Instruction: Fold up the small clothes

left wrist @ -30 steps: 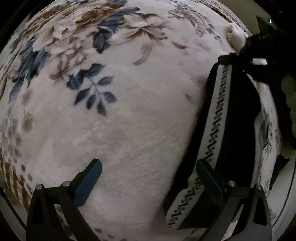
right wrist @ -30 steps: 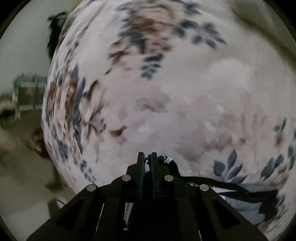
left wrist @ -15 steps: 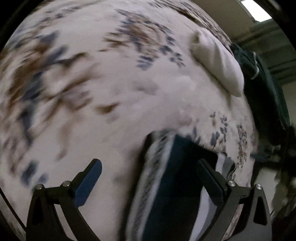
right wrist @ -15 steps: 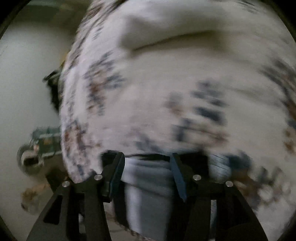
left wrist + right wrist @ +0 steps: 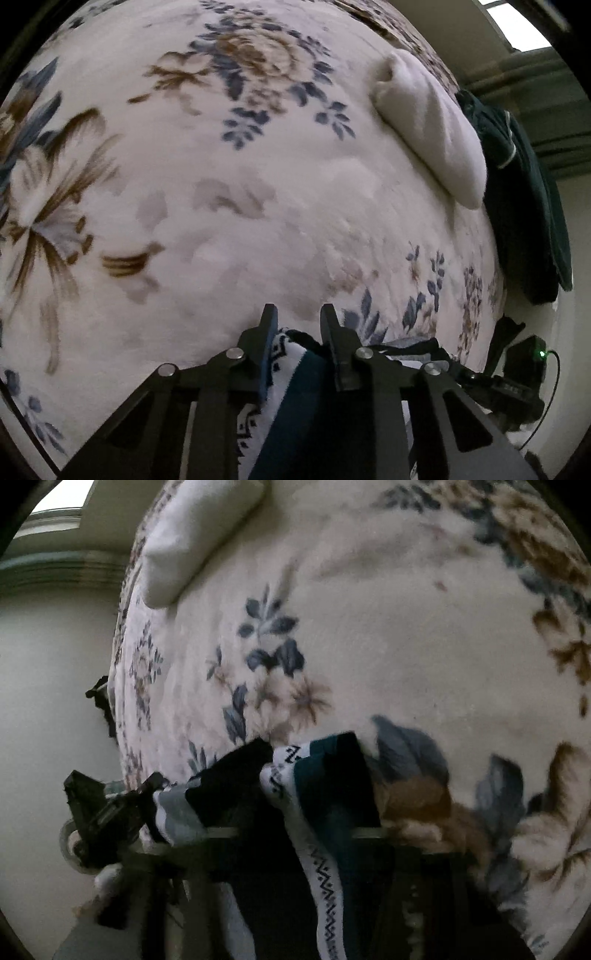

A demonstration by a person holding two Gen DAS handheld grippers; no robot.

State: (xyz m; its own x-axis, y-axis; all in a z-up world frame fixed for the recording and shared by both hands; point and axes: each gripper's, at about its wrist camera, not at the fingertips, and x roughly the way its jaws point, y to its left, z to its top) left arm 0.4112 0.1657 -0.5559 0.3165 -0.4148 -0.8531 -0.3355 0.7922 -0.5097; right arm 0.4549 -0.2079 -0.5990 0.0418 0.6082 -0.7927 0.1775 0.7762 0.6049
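Left hand-held gripper point(image 5: 298, 325) has its jaws closing, with the white zigzag-patterned band of the small dark teal garment point(image 5: 291, 384) bunched between them; the fingers still stand a little apart around the fold of cloth, so the pinch looks to be taking hold, not yet firm. Right hand-held gripper: its own fingers are lost in the dark under the draped cloth in the right wrist view. Jaws closing, nearly together. The garment point(image 5: 325, 797) hangs across where they should be, so it is probably pinched there, though the contact itself cannot be seen.

Garment: at the near edge of the cream plush bed blanket with blue and brown flowers point(image 5: 258, 206), gathered up off the pile, not lying flat. The patterned band runs down toward the camera.

Landmark, the blanket: a plain white pillow point(image 5: 432, 136) lies on its far right corner. A dark green cloth heap point(image 5: 524, 206) sits just beyond the pillow, off the blanket's edge. The wide middle of the blanket is bare.

Judgement: both grips at one edge suggest the cloth is being taken up by its band to lift, spread and lay it on that bare patch. Folding proper seems barely begun. Risk: the thick bunch slipping from a shallow pinch.
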